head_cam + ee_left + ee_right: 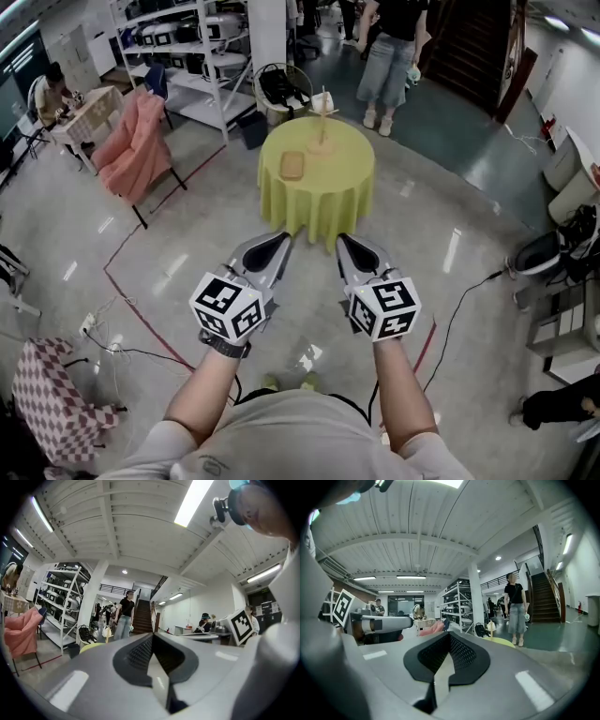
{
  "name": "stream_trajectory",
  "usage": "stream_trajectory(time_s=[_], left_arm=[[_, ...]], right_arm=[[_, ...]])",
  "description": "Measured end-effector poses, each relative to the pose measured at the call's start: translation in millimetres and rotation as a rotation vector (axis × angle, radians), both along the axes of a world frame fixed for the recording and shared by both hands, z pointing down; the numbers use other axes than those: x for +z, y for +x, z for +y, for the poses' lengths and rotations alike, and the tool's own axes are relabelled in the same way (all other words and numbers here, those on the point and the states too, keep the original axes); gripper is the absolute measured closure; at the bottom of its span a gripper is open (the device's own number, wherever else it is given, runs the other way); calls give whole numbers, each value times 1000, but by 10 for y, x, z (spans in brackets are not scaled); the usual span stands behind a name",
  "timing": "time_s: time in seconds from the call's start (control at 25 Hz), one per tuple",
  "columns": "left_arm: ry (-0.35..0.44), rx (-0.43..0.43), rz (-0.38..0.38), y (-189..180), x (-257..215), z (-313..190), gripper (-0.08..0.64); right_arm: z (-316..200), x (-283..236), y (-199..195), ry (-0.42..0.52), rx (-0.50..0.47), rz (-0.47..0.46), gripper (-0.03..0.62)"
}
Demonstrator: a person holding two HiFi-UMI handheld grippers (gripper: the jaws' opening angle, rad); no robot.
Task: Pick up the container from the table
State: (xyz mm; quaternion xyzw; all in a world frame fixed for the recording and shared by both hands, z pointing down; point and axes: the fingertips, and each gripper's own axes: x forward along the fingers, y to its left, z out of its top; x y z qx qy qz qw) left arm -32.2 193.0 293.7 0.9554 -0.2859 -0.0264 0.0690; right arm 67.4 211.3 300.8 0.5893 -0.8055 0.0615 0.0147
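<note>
Both sets of jaws are pressed together with nothing between them. The left gripper (279, 240) and right gripper (345, 244) show pads meeting in their own views, and each is empty. You hold them side by side, pointing at the table (349, 183) but well short of it, with bare floor between.

The container (292, 165) lies flat on the left part of the table top, apart from the stand (323, 131) that rises at the table's far side. It is too small from here to tell whether it has a lid or how deep it is.

The step in hand looks like the approach, so nothing is gripped yet.
- Walk up to the table's near edge before you reach. From this far out, any reach would fall short.
- Spread the jaws of one gripper while you are clear of the table, not over it.
- The left gripper lines up better with the container. Keep the right one back from the table.
- The container looks low and flat, so come in low along the table top and take it across its narrower sides.
- Watch the cloth. It hangs loose over the table, and a jaw that digs in may pinch or drag it.
- Lift straight up from the table, away from the stand.
</note>
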Motion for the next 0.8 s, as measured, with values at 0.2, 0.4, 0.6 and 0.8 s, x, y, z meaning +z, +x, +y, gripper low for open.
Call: stream_trajectory(time_s=[0.2,0.4,0.6,0.8], left_arm=[[3,-24,-4,92,25,9,554],[-9,-39,-11,191,98,-19,554],[-15,-40,-15,291,148,-133,554],[-22,-25,-22,404,239,-270,554]], right_arm=[[5,28,175,0,1,-19,583],[-18,101,318,-13,5,-35,583],[-108,159,436,-24,15,-46,583],[-241,273,540,-46,28,-51,583]])
